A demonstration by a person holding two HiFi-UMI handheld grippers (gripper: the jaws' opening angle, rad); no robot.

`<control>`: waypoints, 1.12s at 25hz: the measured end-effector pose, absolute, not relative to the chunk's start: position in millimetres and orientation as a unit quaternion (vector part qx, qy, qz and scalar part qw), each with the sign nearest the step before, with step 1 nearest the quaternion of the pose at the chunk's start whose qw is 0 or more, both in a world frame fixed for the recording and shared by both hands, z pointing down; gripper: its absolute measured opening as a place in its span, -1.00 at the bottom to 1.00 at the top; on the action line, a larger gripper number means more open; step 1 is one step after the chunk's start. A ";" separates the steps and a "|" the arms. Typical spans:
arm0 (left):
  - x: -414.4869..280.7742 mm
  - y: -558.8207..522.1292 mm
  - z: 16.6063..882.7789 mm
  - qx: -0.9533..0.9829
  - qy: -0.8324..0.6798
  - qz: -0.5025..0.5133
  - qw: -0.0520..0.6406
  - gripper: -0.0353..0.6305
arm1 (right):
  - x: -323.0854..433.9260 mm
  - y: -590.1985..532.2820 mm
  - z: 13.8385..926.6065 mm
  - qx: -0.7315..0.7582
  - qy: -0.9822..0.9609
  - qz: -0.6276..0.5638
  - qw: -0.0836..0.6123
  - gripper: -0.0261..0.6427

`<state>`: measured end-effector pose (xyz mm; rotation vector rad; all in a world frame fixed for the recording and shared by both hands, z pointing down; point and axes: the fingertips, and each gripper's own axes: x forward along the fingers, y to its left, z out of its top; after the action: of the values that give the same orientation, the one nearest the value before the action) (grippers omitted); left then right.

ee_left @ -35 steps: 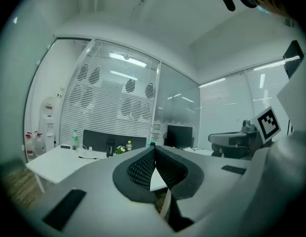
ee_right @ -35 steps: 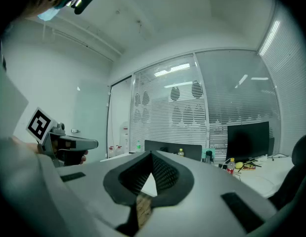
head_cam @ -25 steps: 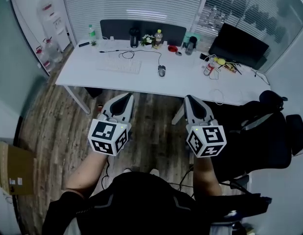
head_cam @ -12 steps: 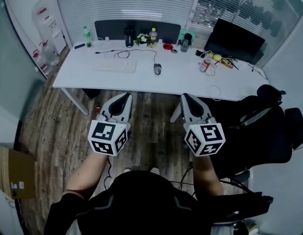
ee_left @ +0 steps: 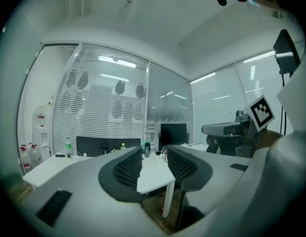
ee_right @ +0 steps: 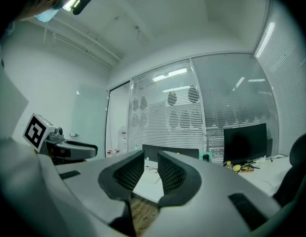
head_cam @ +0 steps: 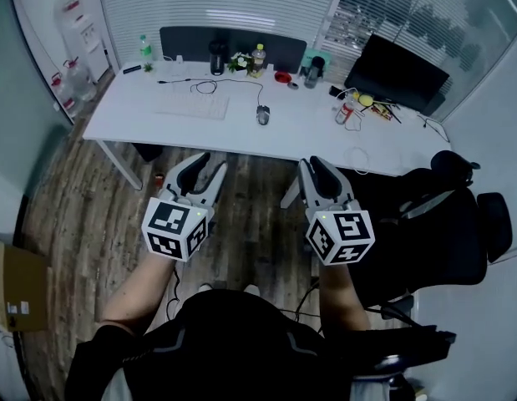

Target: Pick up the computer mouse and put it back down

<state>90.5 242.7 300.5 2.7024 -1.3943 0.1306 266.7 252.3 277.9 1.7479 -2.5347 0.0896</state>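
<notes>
1. Left gripper (head_cam: 210,164): the jaws stand moderately apart and have just been opening. Nothing is between the pads. Its own view shows only the near edge of the desk (head_cam: 308,136) and a desk leg through the gap.
2. Right gripper (head_cam: 312,164): the jaws stand narrowly apart, closer together than the left pair, and have also just been opening. Nothing is between the pads. Its own view shows floor (head_cam: 91,215) and desk top through the gap.
3. Both grippers are held side by side, apart from each other, and point towards the desk. They hang over the wood-pattern floor, short of the desk's near edge. Neither touches anything.
4. Mouse (head_cam: 263,115): it lies flat on the white desk top, about mid-depth. It is just right of the keyboard (head_cam: 195,105) and well apart from both grippers. Its cable (head_cam: 260,94) runs from it towards the back of the desk.
5. Desk, rear edge: bottles, cups and a small plant stand in a row.
6. Desk, right end: a dark monitor (head_cam: 396,75) stands with small clutter in front of it.
7. A black chair (head_cam: 442,224) stands on the floor to the right of the right gripper.
</notes>
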 end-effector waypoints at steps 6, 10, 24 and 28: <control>81.5 241.9 302.0 0.889 -0.456 0.034 0.036 -0.02 | 261.4 249.2 277.7 0.562 -0.827 0.026 0.020 -0.22; 71.2 238.9 303.6 0.887 -0.459 0.033 0.037 0.06 | 256.7 243.6 277.8 0.568 -0.823 0.025 0.020 -0.01; 28.9 216.6 310.7 0.899 -0.435 0.031 0.043 0.08 | 212.6 228.1 285.3 0.578 -0.815 0.025 0.040 0.11; 18.1 208.0 312.0 0.901 -0.432 0.023 0.041 0.08 | 205.7 220.5 289.5 0.588 -0.807 0.029 0.043 0.11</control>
<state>18.1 208.0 312.0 2.7585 -1.3237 0.0716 205.7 220.5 289.5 1.7975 -2.4701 0.0891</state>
